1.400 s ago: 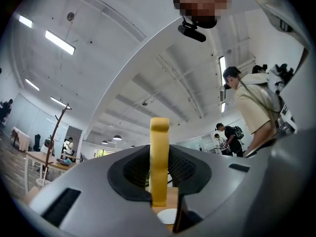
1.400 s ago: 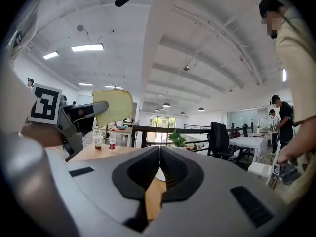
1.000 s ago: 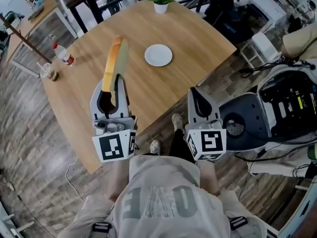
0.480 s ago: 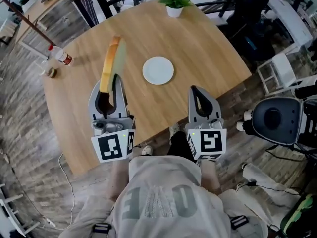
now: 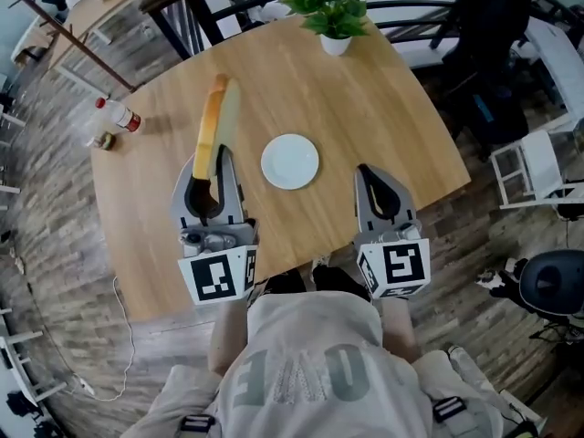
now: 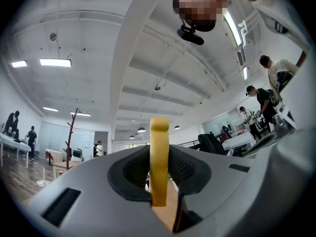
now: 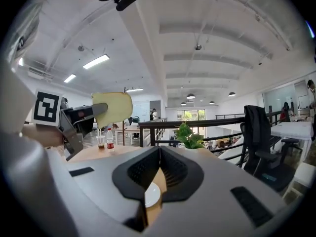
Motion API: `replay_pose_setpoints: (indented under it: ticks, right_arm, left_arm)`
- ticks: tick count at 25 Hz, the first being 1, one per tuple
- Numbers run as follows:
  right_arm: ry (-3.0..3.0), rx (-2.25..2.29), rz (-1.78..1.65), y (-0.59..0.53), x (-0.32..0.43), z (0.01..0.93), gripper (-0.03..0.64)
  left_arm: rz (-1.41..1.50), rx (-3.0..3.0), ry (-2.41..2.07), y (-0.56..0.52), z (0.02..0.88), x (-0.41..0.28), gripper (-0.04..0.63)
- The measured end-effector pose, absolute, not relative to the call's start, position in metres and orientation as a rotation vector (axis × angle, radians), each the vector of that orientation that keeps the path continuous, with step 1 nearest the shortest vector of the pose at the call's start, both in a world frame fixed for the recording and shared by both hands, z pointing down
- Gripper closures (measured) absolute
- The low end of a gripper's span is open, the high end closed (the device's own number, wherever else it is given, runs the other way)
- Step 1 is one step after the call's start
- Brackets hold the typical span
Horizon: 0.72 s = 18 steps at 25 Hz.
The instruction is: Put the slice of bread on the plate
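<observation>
pinching the slice of bread [image 5: 212,121] edge-on in the left claw [image 5: 217,156], bread sticking out past the tips, above the table [image 5: 383,99], left of the plate [image 5: 290,161], apart from it. holding the right claw [image 5: 369,172] closed, empty, near the plate.

Round light wooden table [image 5: 383,126]: matt, fine grain showing. Small round white plate [image 5: 290,161]: smooth, faint sheen. Pale slice of bread with tan crust [image 5: 217,121]: matt, spongy. Grey left gripper [image 5: 217,158] and grey right gripper [image 5: 367,173]: matt plastic shells; black pads [image 7: 175,170] ribbed. Plank floor [image 5: 55,272]: worn-looking wood.
</observation>
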State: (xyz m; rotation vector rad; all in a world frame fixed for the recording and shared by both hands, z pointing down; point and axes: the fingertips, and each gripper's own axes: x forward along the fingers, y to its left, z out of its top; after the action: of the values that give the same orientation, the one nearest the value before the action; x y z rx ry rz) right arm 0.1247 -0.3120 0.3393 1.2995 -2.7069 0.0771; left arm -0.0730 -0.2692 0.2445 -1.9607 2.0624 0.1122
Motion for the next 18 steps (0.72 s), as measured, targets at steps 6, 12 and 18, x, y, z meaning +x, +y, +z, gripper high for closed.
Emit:
replay_pose_setpoints:
  ticks: [6, 12, 18]
  right_arm:
    - [-2.711, 1.27, 0.04, -0.32, 0.115, 0.33, 0.598]
    - [-2.706, 1.282, 0.103, -0.326, 0.107, 0.333, 0.598]
    - [-2.667, 1.286, 0.099, -0.328, 0.1, 0.34, 0.598]
  left_arm:
    - [0.116, -1.971, 2.044, -0.284, 0.242, -0.073, 0.503]
    - [-0.05, -1.963, 1.987, -0.297, 0.246, -0.078, 0.503]
    - [-0.553, -1.868, 1.827, -0.323, 0.283, -0.079, 0.503]
